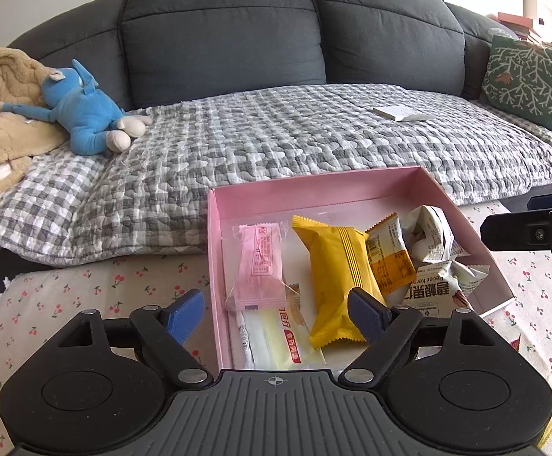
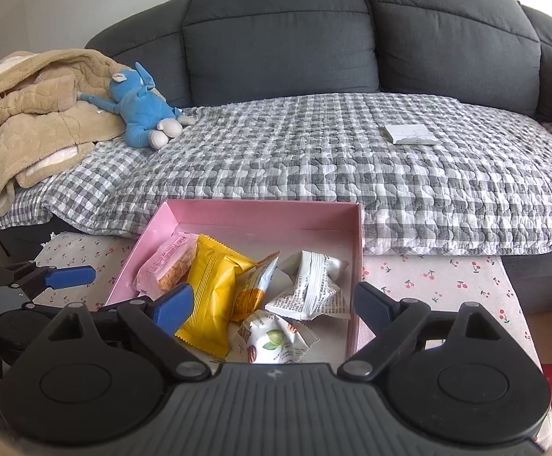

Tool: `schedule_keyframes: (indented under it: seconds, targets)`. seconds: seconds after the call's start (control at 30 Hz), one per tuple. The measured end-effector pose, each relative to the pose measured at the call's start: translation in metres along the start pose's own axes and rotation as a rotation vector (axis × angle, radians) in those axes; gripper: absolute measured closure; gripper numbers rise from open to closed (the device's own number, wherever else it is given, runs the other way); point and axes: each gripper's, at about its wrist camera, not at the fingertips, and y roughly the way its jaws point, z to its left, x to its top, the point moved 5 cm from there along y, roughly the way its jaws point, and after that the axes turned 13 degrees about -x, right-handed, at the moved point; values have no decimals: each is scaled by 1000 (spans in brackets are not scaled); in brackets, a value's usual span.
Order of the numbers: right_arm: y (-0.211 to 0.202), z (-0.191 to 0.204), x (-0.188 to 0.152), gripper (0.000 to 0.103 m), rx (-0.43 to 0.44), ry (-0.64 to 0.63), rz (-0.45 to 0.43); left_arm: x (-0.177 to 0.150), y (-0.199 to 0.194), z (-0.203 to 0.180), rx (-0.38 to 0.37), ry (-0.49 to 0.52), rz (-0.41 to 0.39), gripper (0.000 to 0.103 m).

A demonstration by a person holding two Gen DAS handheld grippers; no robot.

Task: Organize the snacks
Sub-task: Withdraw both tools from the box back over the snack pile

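quilted checked sofa cover [image 1: 314, 140]; rectangular pink box [image 1: 314, 190], crinkly foil snack packets [image 1: 337, 277]

Pink box [image 1: 215, 250]: smooth card, slight sheen. Yellow packet [image 1: 337, 266]: glossy plastic film; pink packet [image 1: 259, 262]: clear, shiny film; white packets [image 2: 310, 288]: crinkled foil-like wrap. Tabletop [image 1: 86, 296]: matt cherry-print cloth. Far sofa [image 1: 222, 34]: dark matt fabric under a quilted gingham cover [image 1: 276, 140]. Blue toy [image 1: 82, 110]: soft plush. Left gripper [image 1: 276, 315]: matt black plastic, ribbed blue pads
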Motion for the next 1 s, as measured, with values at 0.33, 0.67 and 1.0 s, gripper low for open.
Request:
schedule_keyframes:
  seconds: [0.33,0.67,1.0]
  targets:
    - [-31,15,-22,7,25,-42,1,-31,-39,3,-5,11,23,14]
    - [-38,21,-45,4,40,-26,32,-59,-59,21,8,7,61,13]
    - [-44,20,-67,1,54,-32,64,-85,-69,28,17,30,108,6]
